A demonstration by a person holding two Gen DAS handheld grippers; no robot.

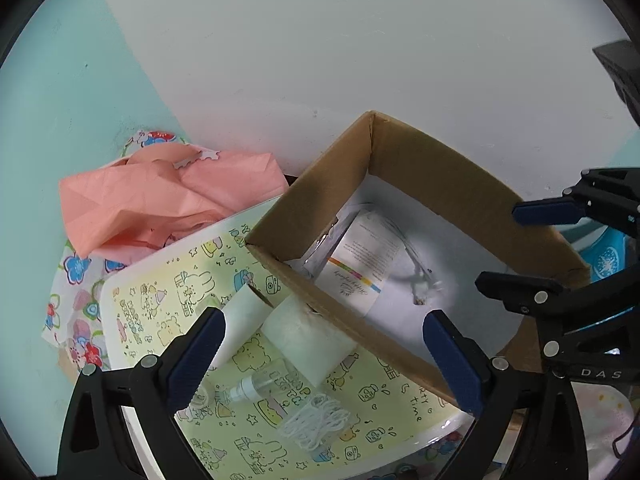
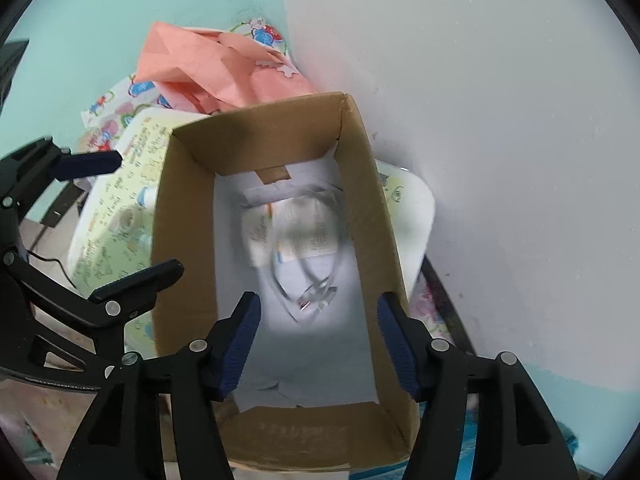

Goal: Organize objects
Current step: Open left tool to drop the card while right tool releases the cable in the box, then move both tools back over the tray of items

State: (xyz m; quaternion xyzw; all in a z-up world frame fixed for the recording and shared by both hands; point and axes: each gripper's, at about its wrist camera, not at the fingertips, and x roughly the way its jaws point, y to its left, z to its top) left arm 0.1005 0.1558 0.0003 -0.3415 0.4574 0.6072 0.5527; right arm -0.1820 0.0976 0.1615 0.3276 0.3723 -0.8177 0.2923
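An open cardboard box (image 1: 320,184) (image 2: 184,240) lined with white paper stands against the wall. In it lie a clear packet with a printed card (image 1: 364,264) (image 2: 296,232) and a thin grey wire item (image 1: 420,280) (image 2: 312,292), blurred in the right wrist view. My right gripper (image 2: 320,344) (image 1: 520,248) hangs open over the box with nothing between its fingers. My left gripper (image 1: 324,352) (image 2: 120,220) is open above a yellow cartoon-print tray (image 1: 160,300). On the tray lie a white roll (image 1: 304,332), a clear spray bottle (image 1: 264,384) and a white cord bundle (image 1: 316,424).
A crumpled pink paper bag (image 1: 160,196) (image 2: 208,68) lies behind the tray on a floral cloth (image 1: 76,280). The white wall rises right behind the box, with a pale green wall to its left. A black cable (image 2: 52,264) trails at the left.
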